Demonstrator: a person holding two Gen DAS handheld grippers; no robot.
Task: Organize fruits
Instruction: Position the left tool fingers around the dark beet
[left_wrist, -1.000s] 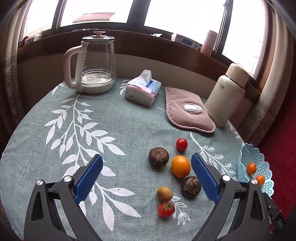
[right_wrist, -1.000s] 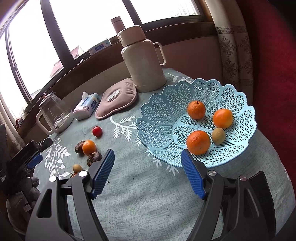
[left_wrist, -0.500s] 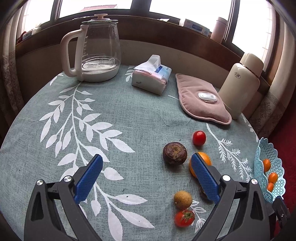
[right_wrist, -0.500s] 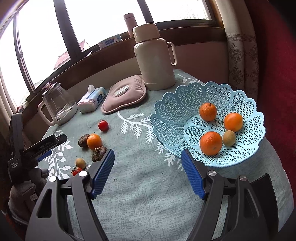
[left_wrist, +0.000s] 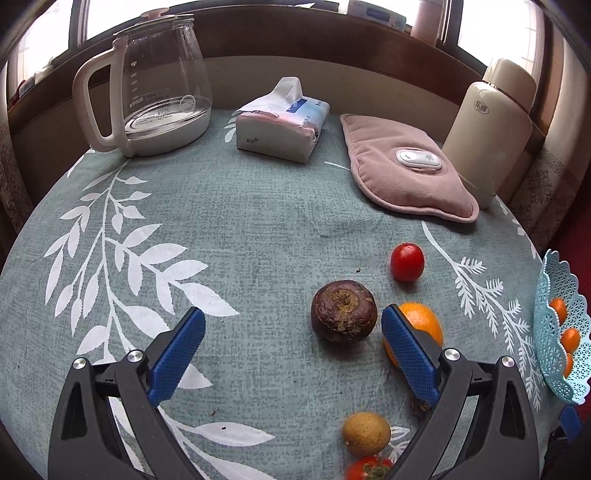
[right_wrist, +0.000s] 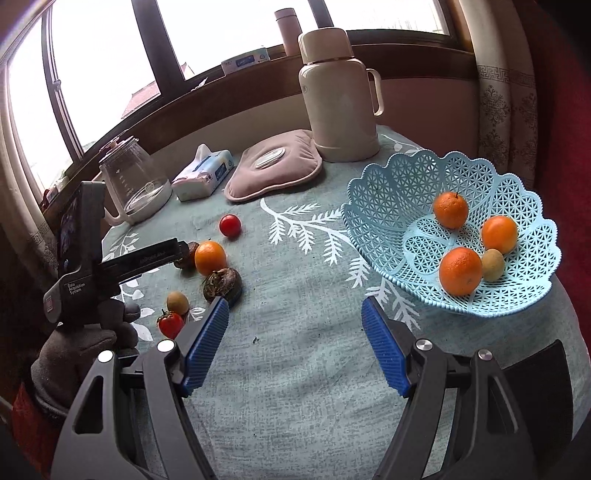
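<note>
Left gripper (left_wrist: 291, 325): jaws spread wide, nothing between the blue pads, low over the table; its right pad (left_wrist: 408, 354) sits in front of the loose orange (left_wrist: 421, 321).
Right gripper (right_wrist: 293, 332): jaws apart, holding nothing, over bare cloth near the basket's near left side.
Loose fruit: a dark purple-brown round fruit (left_wrist: 343, 312) lies just left of the loose orange; a cherry tomato (left_wrist: 407, 261) lies farther back; a small tan fruit (left_wrist: 365, 432) and a red tomato (left_wrist: 367, 470) lie nearest the camera. A second dark fruit (right_wrist: 221, 282) shows in the right wrist view, just near of the orange.
Basket (right_wrist: 391, 192): pale blue lattice, at the table's right edge, holding three oranges and one small tan fruit.
Surface: round table under a grey-green tablecloth (left_wrist: 258, 221) printed with white leaf sprays.
Far side of table: glass kettle (left_wrist: 155, 88) at the left, tissue pack (left_wrist: 282, 120) in the middle, pink heating pad (left_wrist: 406, 173) and cream thermos (left_wrist: 487, 129) at the right.
Room: a dark wood sill and bright windows behind the table, patterned curtains at the sides.
</note>
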